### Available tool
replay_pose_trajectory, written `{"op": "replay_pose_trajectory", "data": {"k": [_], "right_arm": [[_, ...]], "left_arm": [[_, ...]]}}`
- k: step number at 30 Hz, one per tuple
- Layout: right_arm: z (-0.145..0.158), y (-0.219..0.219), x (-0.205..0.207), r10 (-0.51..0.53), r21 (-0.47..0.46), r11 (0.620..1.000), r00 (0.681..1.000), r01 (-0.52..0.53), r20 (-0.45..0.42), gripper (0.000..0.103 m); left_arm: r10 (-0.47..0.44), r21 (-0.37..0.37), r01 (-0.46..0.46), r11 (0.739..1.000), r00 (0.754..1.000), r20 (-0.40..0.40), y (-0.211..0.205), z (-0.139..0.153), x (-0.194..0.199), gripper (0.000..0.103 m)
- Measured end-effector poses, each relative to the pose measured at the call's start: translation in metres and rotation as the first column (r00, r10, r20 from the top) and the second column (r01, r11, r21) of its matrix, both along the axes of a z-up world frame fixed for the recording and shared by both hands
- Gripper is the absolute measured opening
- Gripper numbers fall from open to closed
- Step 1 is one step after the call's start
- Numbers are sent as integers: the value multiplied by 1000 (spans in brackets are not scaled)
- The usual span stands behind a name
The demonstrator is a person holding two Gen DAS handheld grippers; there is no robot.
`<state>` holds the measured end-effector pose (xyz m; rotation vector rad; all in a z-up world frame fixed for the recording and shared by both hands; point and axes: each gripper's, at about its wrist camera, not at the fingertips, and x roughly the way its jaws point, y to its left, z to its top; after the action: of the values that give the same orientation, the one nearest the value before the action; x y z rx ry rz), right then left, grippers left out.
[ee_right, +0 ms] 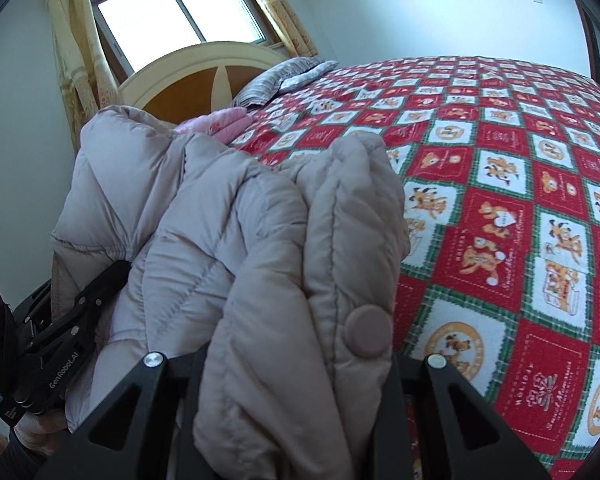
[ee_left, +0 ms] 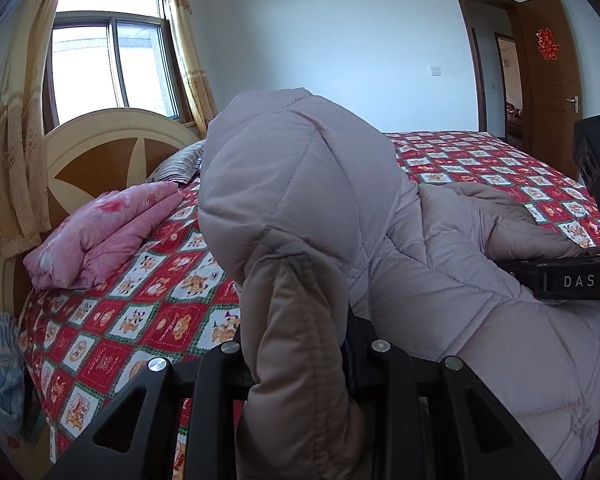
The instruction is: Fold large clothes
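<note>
A pale pink-grey quilted down jacket (ee_left: pixel 340 208) hangs lifted above the bed, its hood bulging up in the left wrist view. My left gripper (ee_left: pixel 304 354) is shut on a thick fold of it, and the fabric hides the fingertips. My right gripper (ee_right: pixel 296 360) is shut on another bunched edge of the jacket (ee_right: pixel 220 220), next to a round snap button (ee_right: pixel 368 330). The two grippers are close together: the right gripper (ee_left: pixel 560 276) shows at the right edge of the left wrist view, and the left gripper (ee_right: pixel 80 308) shows at the lower left of the right wrist view.
A bed with a red, white and green patterned cover (ee_right: pixel 500 200) spreads beyond the jacket. A folded pink quilt (ee_left: pixel 100 232) and a striped pillow (ee_left: pixel 180 164) lie by the rounded headboard (ee_left: pixel 100 144). A curtained window (ee_left: pixel 108 60) is behind it, and a brown door (ee_left: pixel 548 80) stands open at the far right.
</note>
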<state>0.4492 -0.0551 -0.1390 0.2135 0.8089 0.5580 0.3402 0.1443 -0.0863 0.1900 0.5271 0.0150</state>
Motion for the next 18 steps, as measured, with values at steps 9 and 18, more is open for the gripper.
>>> {"op": "replay_pose_trajectory", "data": {"k": [9,18], "right_arm": [[-14,19,12,15,-29,999,999,-16,-30,25],[-32,18,22,-6,-25,1000,997,4,-73,29]], "left_arm": [[21,-13,-21,1000,999,-30,20,-20,7,32],[47,-18,-48,999,998,-52,32,-37,16,58]]}}
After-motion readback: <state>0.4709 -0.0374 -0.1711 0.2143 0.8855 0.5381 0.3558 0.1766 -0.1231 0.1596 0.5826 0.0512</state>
